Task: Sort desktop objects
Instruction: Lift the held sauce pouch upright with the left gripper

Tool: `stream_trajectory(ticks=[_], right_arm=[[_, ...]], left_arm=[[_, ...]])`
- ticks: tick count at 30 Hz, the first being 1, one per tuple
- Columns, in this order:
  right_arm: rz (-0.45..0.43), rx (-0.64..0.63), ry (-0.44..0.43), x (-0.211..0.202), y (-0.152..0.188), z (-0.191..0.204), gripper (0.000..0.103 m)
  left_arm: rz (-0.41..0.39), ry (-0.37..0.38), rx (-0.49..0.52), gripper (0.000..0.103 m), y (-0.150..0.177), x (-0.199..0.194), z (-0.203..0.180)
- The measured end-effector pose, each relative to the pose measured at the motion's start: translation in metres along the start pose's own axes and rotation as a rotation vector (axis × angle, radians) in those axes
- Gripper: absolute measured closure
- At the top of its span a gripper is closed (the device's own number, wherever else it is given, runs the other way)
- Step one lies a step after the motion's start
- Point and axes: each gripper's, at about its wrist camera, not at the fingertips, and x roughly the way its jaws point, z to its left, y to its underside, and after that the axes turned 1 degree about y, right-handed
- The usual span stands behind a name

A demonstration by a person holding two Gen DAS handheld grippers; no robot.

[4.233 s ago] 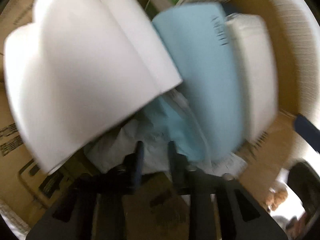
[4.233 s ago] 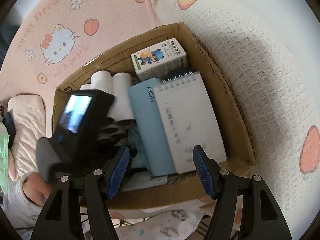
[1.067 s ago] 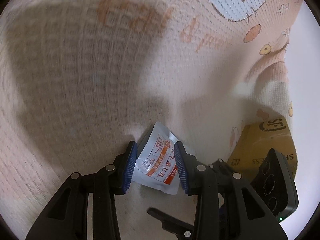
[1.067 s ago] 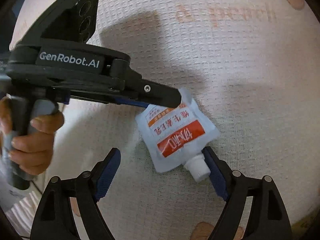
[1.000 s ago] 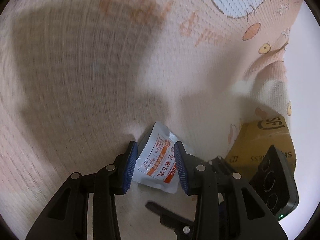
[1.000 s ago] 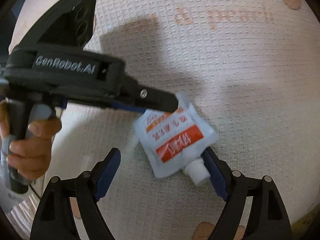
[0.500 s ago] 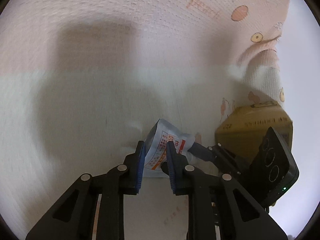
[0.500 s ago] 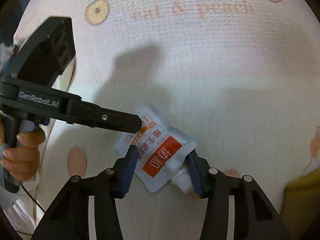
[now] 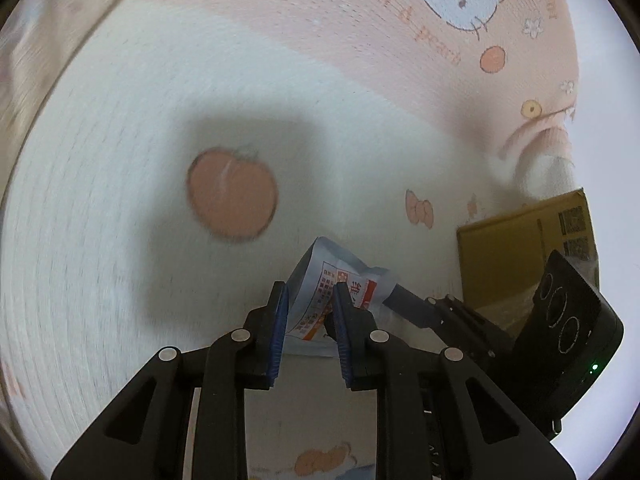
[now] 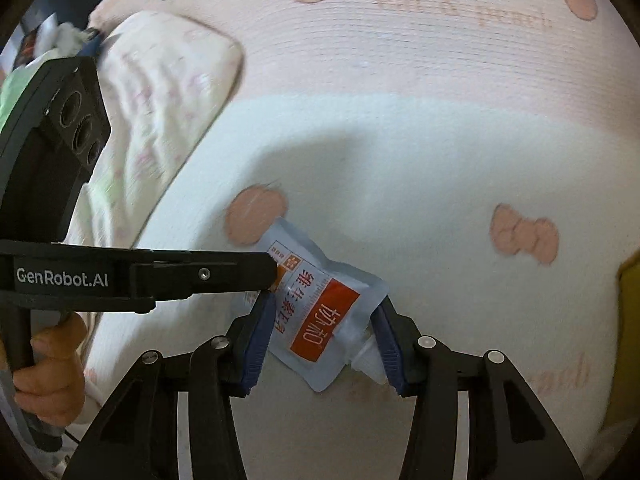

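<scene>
A pale blue spouted pouch (image 10: 316, 308) with an orange label and a white cap hangs above the bedspread, held by both grippers at once. My right gripper (image 10: 326, 318) is shut on its lower part, beside the spout. My left gripper (image 9: 308, 308) is shut on the upper end of the pouch (image 9: 340, 280), whose foil is creased between the blue pads. In the right wrist view the left gripper's fingers (image 10: 224, 272) come in from the left onto the pouch's top edge. A hand (image 10: 52, 368) holds the left gripper's handle.
Below lies a white and pink bedspread (image 10: 420, 152) printed with peaches and bows. A brown cardboard box (image 9: 524, 248) stands at the right in the left wrist view. A quilted pillow (image 10: 160, 92) lies at the upper left in the right wrist view.
Both grippers closed on the pouch, lifted it off the bedspread and carried it across; the cardboard box now looms larger at the right.
</scene>
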Motion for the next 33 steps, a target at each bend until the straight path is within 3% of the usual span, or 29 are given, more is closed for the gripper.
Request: stream_trajectory(ticks=[4, 7, 10, 14, 18, 22, 30, 33], right_arm=[[-0.019, -0.028, -0.005, 0.002, 0.01, 0.012, 0.057], [-0.047, 0.027, -0.012, 0.001, 0.016, 0.01, 0.057], [-0.113, 0.161, -0.06, -0.023, 0.027, -0.007, 0.057], [-0.147, 0.396, -0.138, -0.047, 0.047, -0.037, 0.056], [-0.142, 0.501, -0.156, -0.05, 0.076, -0.047, 0.056], [-0.114, 0.548, -0.195, -0.034, 0.084, -0.045, 0.056], [-0.199, 0.667, -0.306, -0.012, 0.082, -0.058, 0.057], [-0.189, 0.642, -0.278, -0.014, 0.08, -0.054, 0.057]], left_arm=[[-0.009, 0.018, -0.048, 0.079, 0.016, -0.001, 0.01], [0.018, 0.007, -0.018, 0.079, 0.024, 0.0, 0.011], [0.018, -0.04, 0.05, 0.079, 0.034, -0.003, 0.004], [0.011, -0.046, 0.055, 0.079, 0.04, -0.004, 0.002], [0.018, -0.04, 0.06, 0.078, 0.04, -0.003, 0.002], [0.024, -0.029, 0.063, 0.074, 0.038, -0.005, 0.001], [-0.012, -0.026, 0.043, 0.074, 0.028, -0.01, 0.006], [-0.002, 0.007, 0.017, 0.074, 0.025, -0.006, 0.01]])
